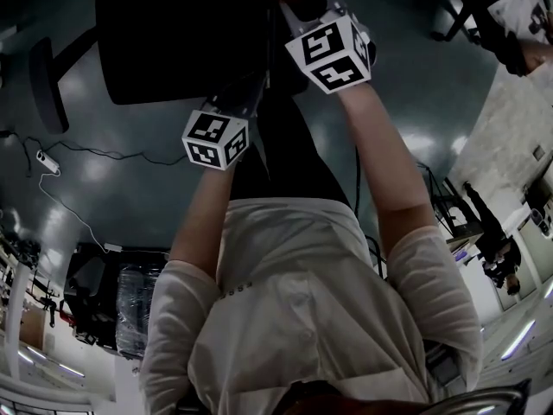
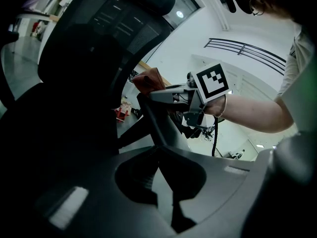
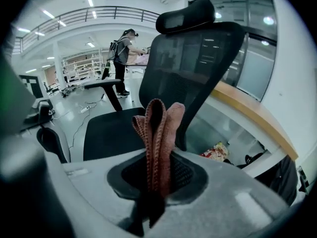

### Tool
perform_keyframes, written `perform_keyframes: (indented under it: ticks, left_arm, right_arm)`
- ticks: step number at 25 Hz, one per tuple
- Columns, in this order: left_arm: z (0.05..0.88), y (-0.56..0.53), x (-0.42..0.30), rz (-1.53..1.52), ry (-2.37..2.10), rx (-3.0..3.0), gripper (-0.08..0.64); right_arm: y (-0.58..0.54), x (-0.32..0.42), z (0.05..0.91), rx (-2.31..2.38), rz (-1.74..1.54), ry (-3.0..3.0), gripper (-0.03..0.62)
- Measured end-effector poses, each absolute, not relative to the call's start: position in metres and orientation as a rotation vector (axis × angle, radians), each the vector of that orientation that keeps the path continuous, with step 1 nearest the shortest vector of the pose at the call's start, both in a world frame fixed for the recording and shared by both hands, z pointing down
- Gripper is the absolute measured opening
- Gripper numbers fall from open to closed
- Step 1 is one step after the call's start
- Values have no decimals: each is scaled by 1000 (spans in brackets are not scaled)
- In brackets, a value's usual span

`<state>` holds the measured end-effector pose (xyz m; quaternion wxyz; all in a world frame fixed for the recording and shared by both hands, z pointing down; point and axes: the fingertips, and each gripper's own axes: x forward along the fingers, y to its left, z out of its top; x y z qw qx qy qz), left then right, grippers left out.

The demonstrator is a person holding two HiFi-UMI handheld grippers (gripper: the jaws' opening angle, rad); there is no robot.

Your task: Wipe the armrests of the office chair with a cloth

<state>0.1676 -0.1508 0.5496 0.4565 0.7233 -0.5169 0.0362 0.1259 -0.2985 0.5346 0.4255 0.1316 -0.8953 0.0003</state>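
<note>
The black mesh office chair (image 3: 193,58) fills the right gripper view; its far armrest (image 3: 101,84) juts out at the left. My right gripper (image 3: 156,182) is shut on a folded reddish cloth (image 3: 158,133) that stands up out of the jaws. In the left gripper view a narrow dark armrest (image 2: 151,120) runs from my left gripper (image 2: 166,177), which is shut on its near end, up to the cloth (image 2: 148,80) and right gripper (image 2: 173,97) at its far end. The head view shows both gripper cubes (image 1: 214,138) (image 1: 333,52) beside the chair seat (image 1: 173,33).
A cable and power strip (image 1: 47,162) lie on the grey floor left of the chair. A person (image 3: 121,48) stands at a bench far behind. A wooden ledge (image 3: 252,113) and a bright packet (image 3: 215,152) sit behind the chair back.
</note>
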Motion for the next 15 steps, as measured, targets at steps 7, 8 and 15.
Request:
perform_keyframes:
  ticks: [7,8,15]
  left_arm:
    - [547,-145,169,92,-1284,1791,17]
    - [547,-143,168,91,-1288,1792,16]
    - [545,-134,167,79,-1319,1792,17]
  right_arm:
    - [-258,130,533,250,10,-2282,51]
    - [-253,132,533,243,14,-2288,51]
    - [-215,152,531,204,34,-2314,51]
